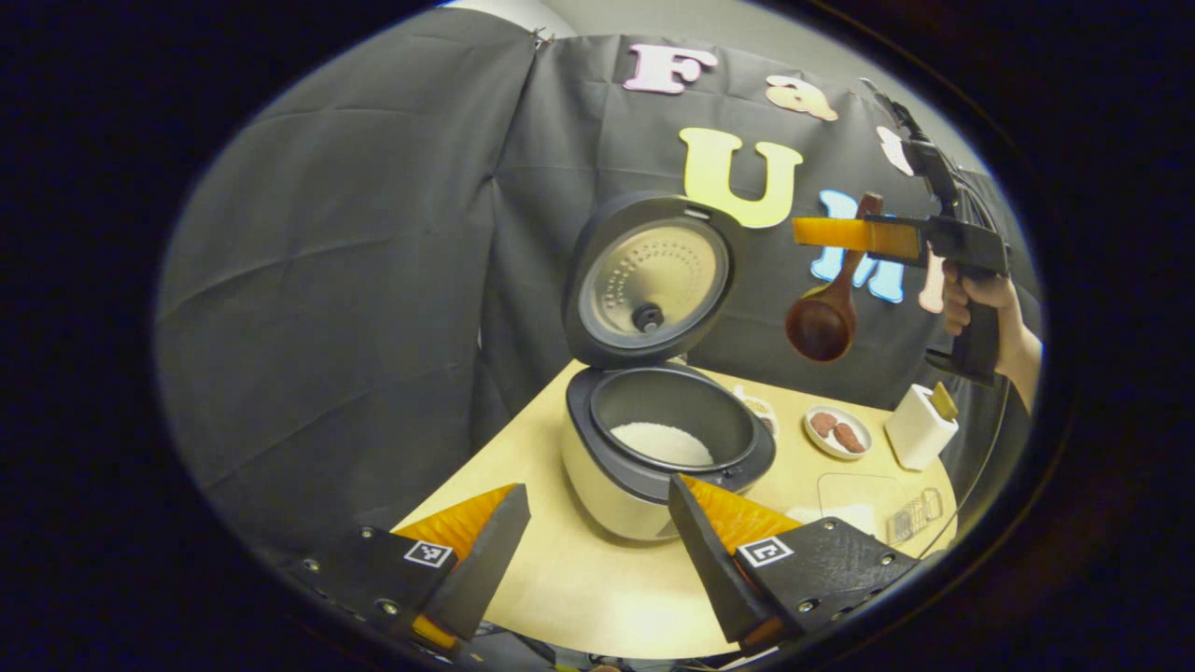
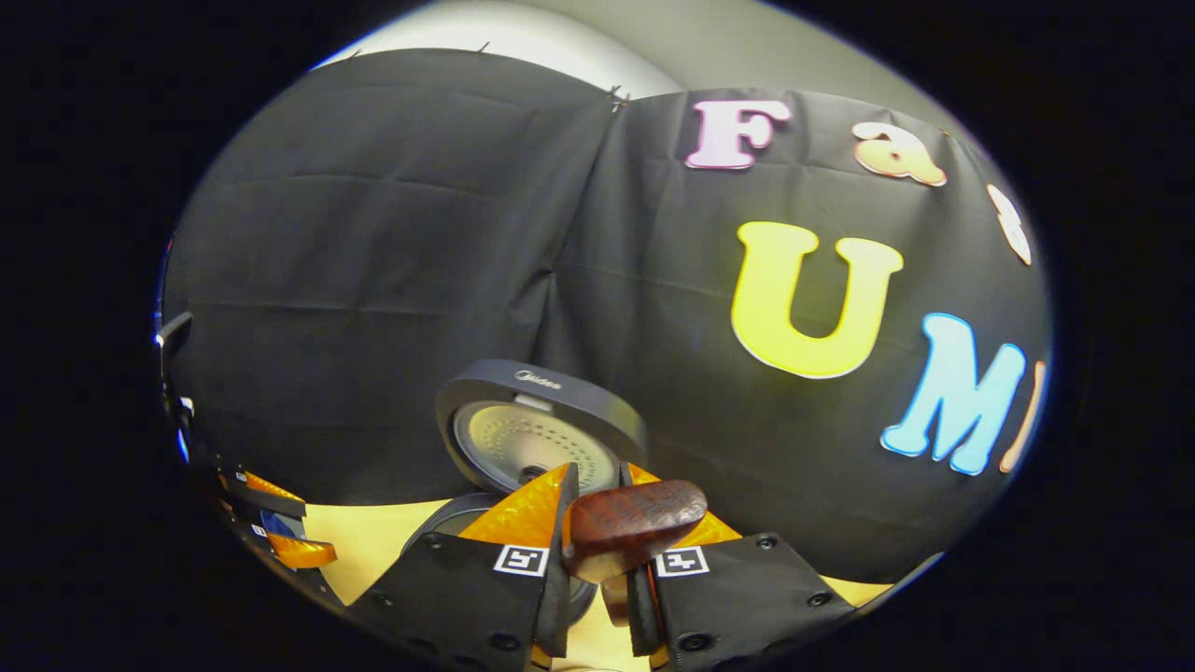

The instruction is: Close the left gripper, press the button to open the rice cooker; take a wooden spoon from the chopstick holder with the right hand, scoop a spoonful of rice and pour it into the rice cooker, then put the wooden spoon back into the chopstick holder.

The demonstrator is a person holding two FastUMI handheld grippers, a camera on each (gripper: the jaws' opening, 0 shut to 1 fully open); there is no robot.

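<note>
Right gripper view – fingers [image 2: 551,523] clamp wooden spoon [image 2: 635,527]

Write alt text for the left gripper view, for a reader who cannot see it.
An open rice cooker with rice in its pot stands on a pale table, lid up. To its right, the right gripper, held high by a hand, grips a wooden spoon, bowl hanging down. The left gripper is open in the foreground; a white chopstick holder stands at the right.
</note>
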